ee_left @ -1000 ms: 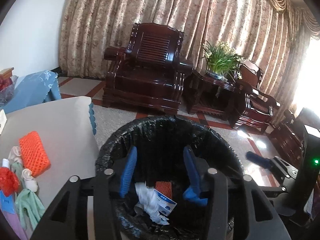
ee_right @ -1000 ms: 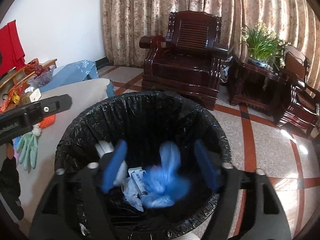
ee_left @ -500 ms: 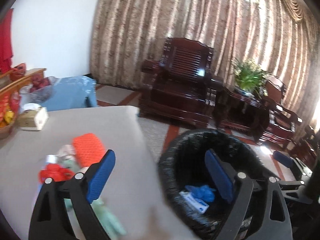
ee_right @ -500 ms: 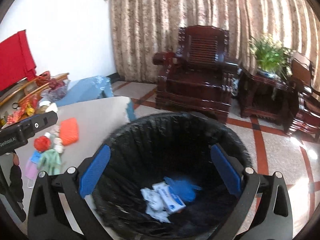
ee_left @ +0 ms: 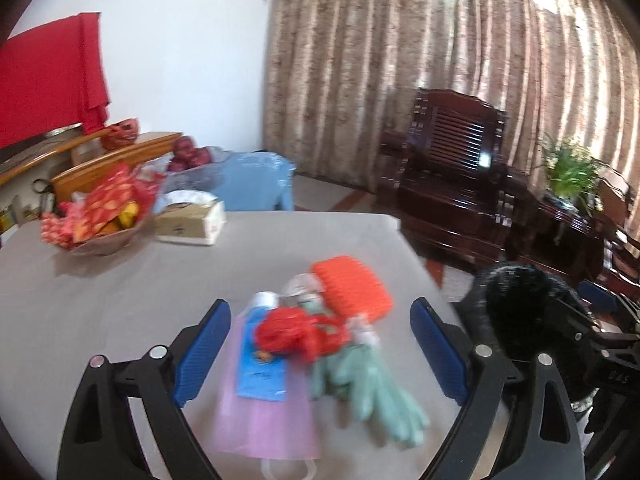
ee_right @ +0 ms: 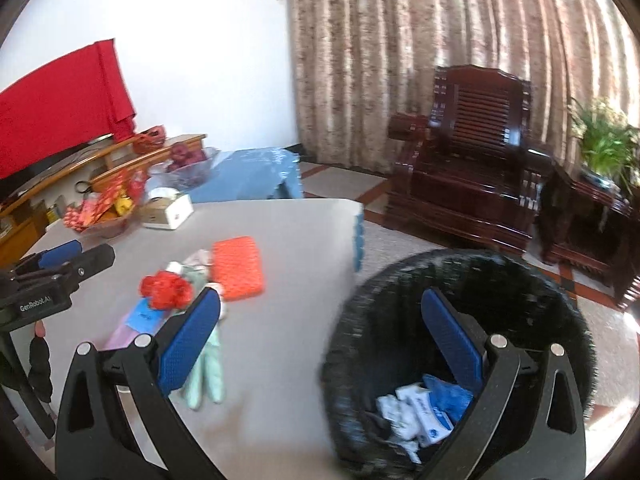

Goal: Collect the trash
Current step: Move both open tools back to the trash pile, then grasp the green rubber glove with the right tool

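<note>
A heap of trash lies on the grey table [ee_left: 100, 300]: an orange foam net [ee_left: 350, 290], a red mesh bag [ee_left: 298, 334], a green glove [ee_left: 372, 384], a blue packet [ee_left: 260, 368] and a pink mask [ee_left: 266, 420]. My left gripper [ee_left: 320, 354] hangs open just above the heap, which shows between its fingers untouched. The right gripper [ee_right: 320, 344] is open and empty over the gap between the table edge and the black-lined bin [ee_right: 452, 272]. The bin holds a blue glove [ee_right: 448, 398] and white wrappers [ee_right: 416, 416]. The same heap [ee_right: 200, 276] shows left of it.
A bowl of red packets [ee_left: 96, 220] and a tissue box [ee_left: 188, 222] sit at the table's far left. A blue stool [ee_left: 256, 182] stands behind the table. Dark wooden armchairs [ee_left: 452, 184], a side table with a plant [ee_left: 568, 176] and curtains fill the back.
Both grippers swung left, away from the bin and toward the table. The left one opened wide and now faces the trash heap; blue trash fell from the right one into the bin.
</note>
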### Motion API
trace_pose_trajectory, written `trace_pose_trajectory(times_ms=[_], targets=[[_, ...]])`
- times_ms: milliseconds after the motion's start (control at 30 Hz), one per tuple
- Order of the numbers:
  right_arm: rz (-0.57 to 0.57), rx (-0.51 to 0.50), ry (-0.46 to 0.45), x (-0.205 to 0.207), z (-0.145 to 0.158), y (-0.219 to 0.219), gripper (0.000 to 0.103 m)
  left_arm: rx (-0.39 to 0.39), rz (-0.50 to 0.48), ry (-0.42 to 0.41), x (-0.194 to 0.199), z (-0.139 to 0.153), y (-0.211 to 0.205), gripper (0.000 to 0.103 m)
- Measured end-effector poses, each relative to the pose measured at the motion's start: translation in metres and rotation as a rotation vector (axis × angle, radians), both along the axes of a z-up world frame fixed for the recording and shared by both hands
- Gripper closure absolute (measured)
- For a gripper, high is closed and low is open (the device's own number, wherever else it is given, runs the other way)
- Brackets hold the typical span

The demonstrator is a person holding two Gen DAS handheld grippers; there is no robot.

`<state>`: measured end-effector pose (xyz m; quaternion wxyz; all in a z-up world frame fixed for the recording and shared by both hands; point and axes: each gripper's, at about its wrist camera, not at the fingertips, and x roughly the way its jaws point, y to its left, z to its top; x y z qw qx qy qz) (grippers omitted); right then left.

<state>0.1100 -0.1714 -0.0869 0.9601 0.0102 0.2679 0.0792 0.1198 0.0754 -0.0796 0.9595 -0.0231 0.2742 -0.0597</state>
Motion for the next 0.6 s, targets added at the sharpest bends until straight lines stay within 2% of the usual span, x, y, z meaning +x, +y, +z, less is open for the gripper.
trace_pose_trajectory(times_ms=[267, 533, 600], targets=[[0.102, -0.015, 0.046, 0.015, -0.018, 0.054, 0.005, 0.026, 0.100, 0.021, -0.003, -0.016, 0.046, 0.014], [0.154, -0.055, 0.127, 0.035, -0.056, 0.090, 0.006, 0.037, 0.129, 0.084, 0.001, -0.044, 0.067, 0.014], [0.167, -0.063, 0.146, 0.039, -0.064, 0.096, 0.012, 0.038, 0.128, 0.101, 0.005, -0.051, 0.069, 0.014]])
